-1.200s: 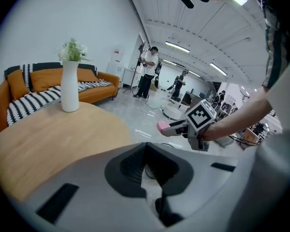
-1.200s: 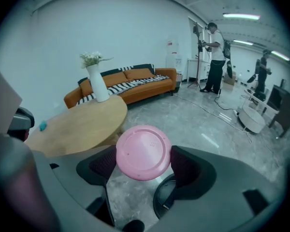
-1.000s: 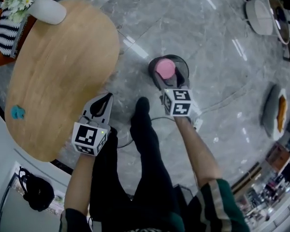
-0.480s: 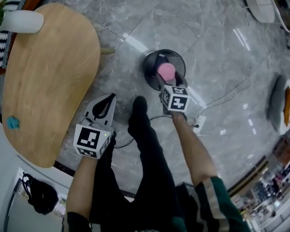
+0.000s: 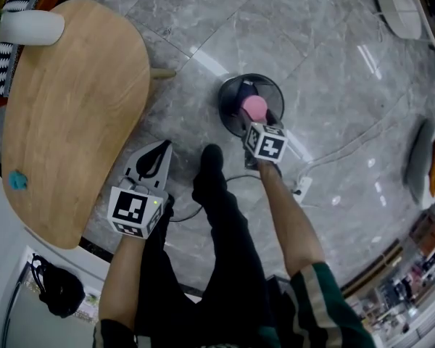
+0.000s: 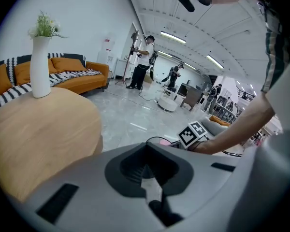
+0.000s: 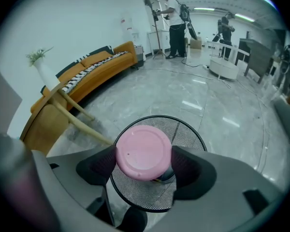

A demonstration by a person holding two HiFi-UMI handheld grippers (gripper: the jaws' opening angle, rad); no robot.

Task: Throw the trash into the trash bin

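My right gripper (image 7: 144,159) is closed on a cup with a pink lid (image 7: 143,151). The two dark fingers (image 7: 195,170) press on the cup from both sides, just under the lid. From the head view, I hold the cup (image 5: 254,108) over the open top of the black mesh trash bin (image 5: 230,98). In the right gripper view the lid covers a part of the bin's opening, and the mesh wall (image 7: 135,193) shows below it. The bin stands on the grey marble floor (image 5: 333,78), near the rounded end of the wooden worktop (image 5: 65,114).

My left gripper (image 5: 159,151) hangs low beside my leg, over the floor at the edge of the worktop. Its fingers (image 6: 157,164) are brought together and nothing is between them.

On the worktop a white vase (image 5: 30,26) stands at the far end, and a small blue thing (image 5: 17,180) lies near the edge on my side. I cannot tell what the blue thing is.
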